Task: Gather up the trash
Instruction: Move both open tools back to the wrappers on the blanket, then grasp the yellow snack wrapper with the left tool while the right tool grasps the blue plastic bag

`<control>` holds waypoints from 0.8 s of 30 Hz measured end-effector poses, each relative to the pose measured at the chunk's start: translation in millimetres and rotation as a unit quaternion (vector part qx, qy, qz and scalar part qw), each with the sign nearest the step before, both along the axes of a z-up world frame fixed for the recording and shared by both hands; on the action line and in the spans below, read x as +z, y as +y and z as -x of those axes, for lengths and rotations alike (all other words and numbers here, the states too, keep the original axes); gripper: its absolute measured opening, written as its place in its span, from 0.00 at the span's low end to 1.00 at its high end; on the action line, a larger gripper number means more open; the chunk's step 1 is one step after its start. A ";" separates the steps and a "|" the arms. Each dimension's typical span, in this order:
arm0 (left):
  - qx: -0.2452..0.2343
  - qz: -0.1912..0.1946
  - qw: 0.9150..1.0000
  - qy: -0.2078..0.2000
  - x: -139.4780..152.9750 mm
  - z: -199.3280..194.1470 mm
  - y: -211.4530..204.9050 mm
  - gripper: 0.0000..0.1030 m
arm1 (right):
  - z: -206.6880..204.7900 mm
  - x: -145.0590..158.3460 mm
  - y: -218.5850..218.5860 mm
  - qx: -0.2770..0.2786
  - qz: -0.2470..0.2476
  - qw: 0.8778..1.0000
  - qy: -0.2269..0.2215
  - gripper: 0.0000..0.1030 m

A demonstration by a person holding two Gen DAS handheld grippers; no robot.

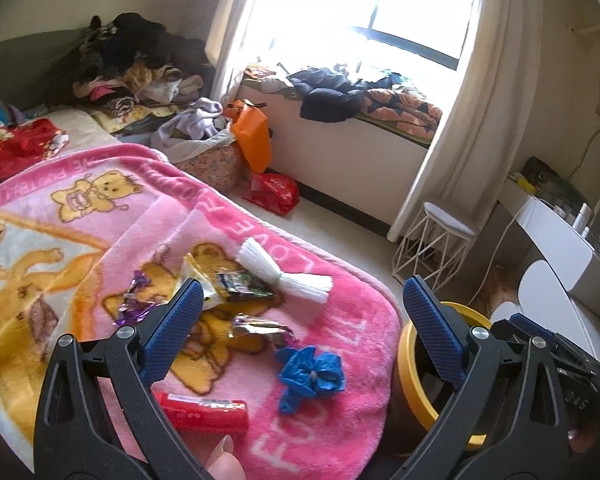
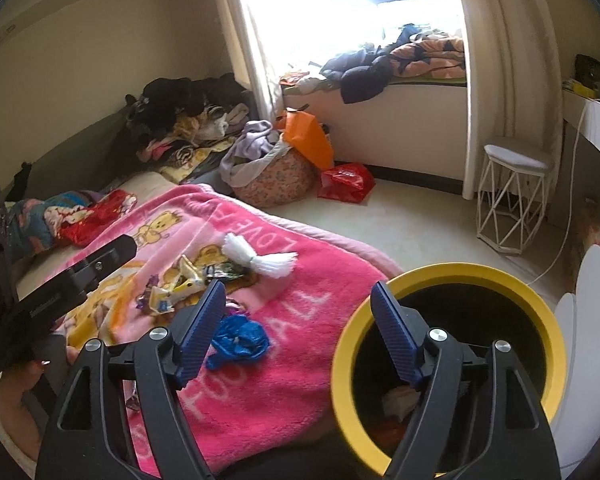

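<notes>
Both grippers stand with jaws spread and nothing between them over a pink teddy-bear blanket [image 1: 320, 432] strewn with litter. The left gripper [image 1: 300, 300] hangs above a crumpled blue plastic bag [image 1: 310, 376] near the blanket's rounded corner; a red wrapper [image 1: 204, 410] lies by the near edge, foil wrappers [image 1: 220, 288] and a white tassel bundle [image 1: 284, 272] further in. The right gripper [image 2: 298, 300] straddles the blanket's corner and the yellow-rimmed bin [image 2: 540, 312] just beside it, with some trash visible inside.
</notes>
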State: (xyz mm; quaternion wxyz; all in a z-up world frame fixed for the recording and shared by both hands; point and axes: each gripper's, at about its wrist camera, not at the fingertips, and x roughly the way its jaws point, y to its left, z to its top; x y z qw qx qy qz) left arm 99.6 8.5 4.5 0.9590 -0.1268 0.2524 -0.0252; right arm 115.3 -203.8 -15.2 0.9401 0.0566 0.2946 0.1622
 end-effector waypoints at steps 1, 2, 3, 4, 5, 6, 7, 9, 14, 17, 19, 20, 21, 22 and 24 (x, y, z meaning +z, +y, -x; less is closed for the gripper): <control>0.003 0.000 1.000 0.001 -0.9 0.2 3.4 0.89 | -0.1 -0.5 2.7 0.003 0.001 1.000 0.000 0.72; 0.007 0.000 1.000 0.002 -1.8 0.3 6.7 0.89 | -0.3 -0.7 6.3 0.007 0.003 1.000 0.000 0.72; 0.010 0.001 1.000 0.003 -2.8 0.7 10.0 0.89 | -0.3 -1.0 9.7 0.011 0.004 1.000 -0.001 0.72; 0.012 0.002 1.000 0.004 -3.2 1.0 12.4 0.89 | 0.1 -1.3 13.0 0.014 0.005 1.000 -0.001 0.72; 0.015 0.002 1.000 0.005 -4.2 1.3 15.5 0.89 | -0.2 -1.8 17.0 0.018 0.007 1.000 0.000 0.72; 0.019 0.002 1.000 0.007 -5.1 1.8 18.4 0.89 | -0.1 -2.2 21.1 0.022 0.009 1.000 0.000 0.73; 0.022 0.002 1.000 0.008 -5.9 2.2 21.4 0.89 | -0.2 -2.9 25.0 0.027 0.011 1.000 0.000 0.73; 0.028 0.002 1.000 0.010 -7.1 3.8 27.5 0.89 | -0.7 -4.4 31.0 0.034 0.014 0.999 0.000 0.73; 0.046 0.004 0.999 0.016 -11.0 6.7 43.5 0.89 | -5.0 -9.3 46.3 0.053 0.015 0.998 0.006 0.74; 0.057 0.005 0.998 0.021 -15.0 9.1 53.8 0.89 | -8.5 -12.7 55.1 0.062 0.017 0.998 0.009 0.74; 0.064 0.007 0.998 0.026 -18.3 10.1 60.5 0.89 | -10.9 -15.1 61.0 0.068 0.019 0.997 0.012 0.75; 0.066 0.008 0.997 0.028 -20.0 10.1 63.2 0.89 | -11.3 -16.1 63.7 0.071 0.020 0.997 0.012 0.75; 0.068 0.008 0.997 0.031 -21.5 9.2 65.6 0.89 | -12.5 -17.6 66.6 0.074 0.021 0.997 0.014 0.75; 0.070 0.009 0.997 0.035 -24.2 8.8 68.5 0.89 | -13.6 -18.7 68.7 0.077 0.022 0.997 0.015 0.75; 0.074 0.011 0.996 0.044 -29.6 7.1 73.6 0.89 | -16.2 -22.9 73.9 0.083 0.026 0.996 0.019 0.75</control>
